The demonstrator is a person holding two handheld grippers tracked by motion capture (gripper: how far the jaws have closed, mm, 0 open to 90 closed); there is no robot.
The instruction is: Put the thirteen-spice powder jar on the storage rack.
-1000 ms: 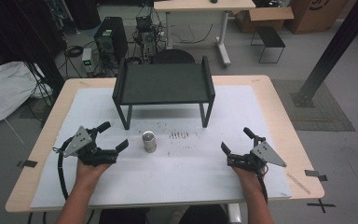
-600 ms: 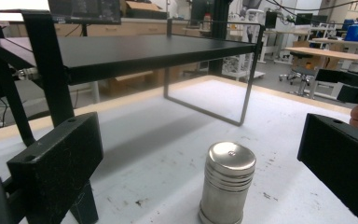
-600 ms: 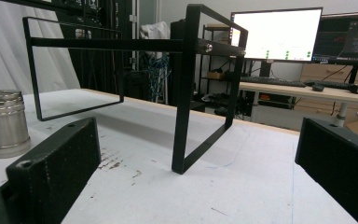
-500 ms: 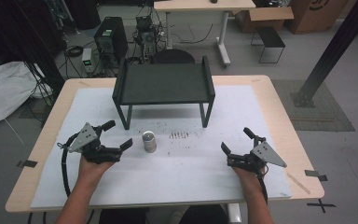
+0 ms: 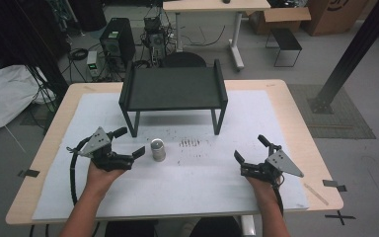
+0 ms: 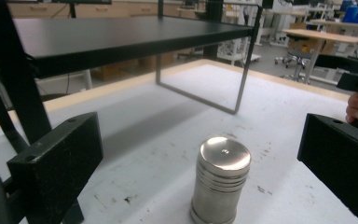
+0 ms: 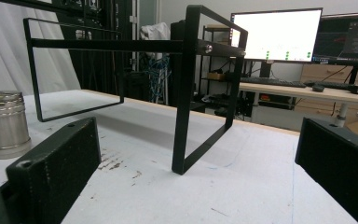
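Left gripper [image 5: 127, 142] fingers spread wide, flanking small ribbed steel canister [image 5: 157, 150] without touching; right gripper [image 5: 251, 150] likewise agape. Best advanced level, centred, squeezed mid-body.

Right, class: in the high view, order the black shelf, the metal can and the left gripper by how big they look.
1. Black shelf, clearly largest.
2. Left gripper, with its grey plate.
3. Metal can, smallest.
All three sit at similar distance, so the order is safe.
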